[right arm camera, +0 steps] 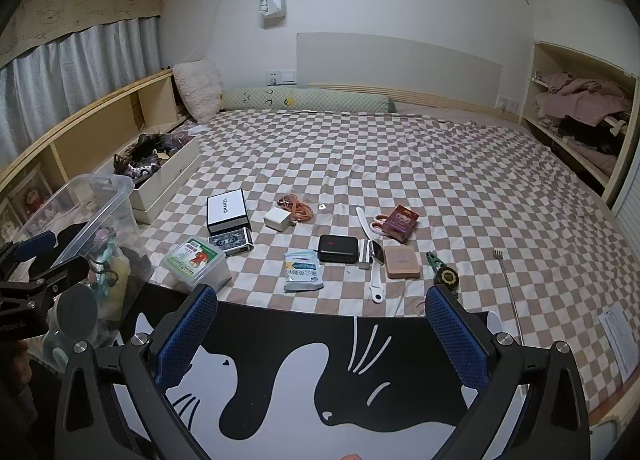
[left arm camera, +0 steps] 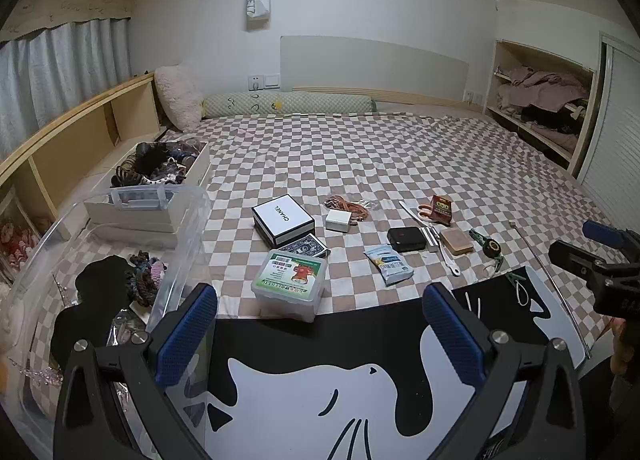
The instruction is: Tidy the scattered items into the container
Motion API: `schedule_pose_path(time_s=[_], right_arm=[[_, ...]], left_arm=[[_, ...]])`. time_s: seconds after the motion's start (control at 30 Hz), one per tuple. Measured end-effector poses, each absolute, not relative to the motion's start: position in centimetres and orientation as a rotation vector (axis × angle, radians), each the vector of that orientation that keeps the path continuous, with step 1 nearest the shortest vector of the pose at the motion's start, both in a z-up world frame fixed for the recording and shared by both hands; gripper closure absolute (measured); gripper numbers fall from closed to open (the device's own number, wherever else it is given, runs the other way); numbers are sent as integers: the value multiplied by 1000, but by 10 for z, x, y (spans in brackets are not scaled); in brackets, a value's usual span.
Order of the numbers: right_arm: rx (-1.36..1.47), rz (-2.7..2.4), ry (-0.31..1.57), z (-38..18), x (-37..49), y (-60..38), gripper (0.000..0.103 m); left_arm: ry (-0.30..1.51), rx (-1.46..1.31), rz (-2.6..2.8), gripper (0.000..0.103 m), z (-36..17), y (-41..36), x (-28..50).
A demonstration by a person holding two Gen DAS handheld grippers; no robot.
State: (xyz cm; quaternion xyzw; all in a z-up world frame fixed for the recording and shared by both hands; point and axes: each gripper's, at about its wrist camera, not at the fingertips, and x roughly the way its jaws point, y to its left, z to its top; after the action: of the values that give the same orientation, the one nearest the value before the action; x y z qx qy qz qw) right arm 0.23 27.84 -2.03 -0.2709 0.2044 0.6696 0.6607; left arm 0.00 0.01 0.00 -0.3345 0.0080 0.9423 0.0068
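1. Scattered items, among them a Chanel box [left arm camera: 283, 217], a white charger [left arm camera: 338, 220] and a black case [left arm camera: 407, 239], lie on the checkered bedsheet [left arm camera: 400, 148].
2. Clear plastic container [left arm camera: 120, 252] stands at the left.
3. Left gripper [left arm camera: 320, 334] and right gripper [right arm camera: 322, 332] are spread wide, holding nothing.

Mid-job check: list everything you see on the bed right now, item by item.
clear bin: 1, transparent, bed's left edge
Chanel box: 1, white-black, left of centre
card deck: 1, dark blue, before that box
lidded tub: 1, green-white label, nearest
charger: 1, white, centre
cable: 1, orange, behind charger
black case: 1, centre-right
wipes pack: 1, pale blue, front
red packet: 1, right
left gripper: open, empty
right gripper: open, empty
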Motion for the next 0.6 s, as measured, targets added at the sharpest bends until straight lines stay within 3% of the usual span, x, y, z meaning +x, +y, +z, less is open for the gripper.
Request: schedule_pose_path(time_s=[0.6], right_arm=[[-616,1517,450,-23,-4,275,0]], left_arm=[[26,-1042,2937,0,-2,0,1]])
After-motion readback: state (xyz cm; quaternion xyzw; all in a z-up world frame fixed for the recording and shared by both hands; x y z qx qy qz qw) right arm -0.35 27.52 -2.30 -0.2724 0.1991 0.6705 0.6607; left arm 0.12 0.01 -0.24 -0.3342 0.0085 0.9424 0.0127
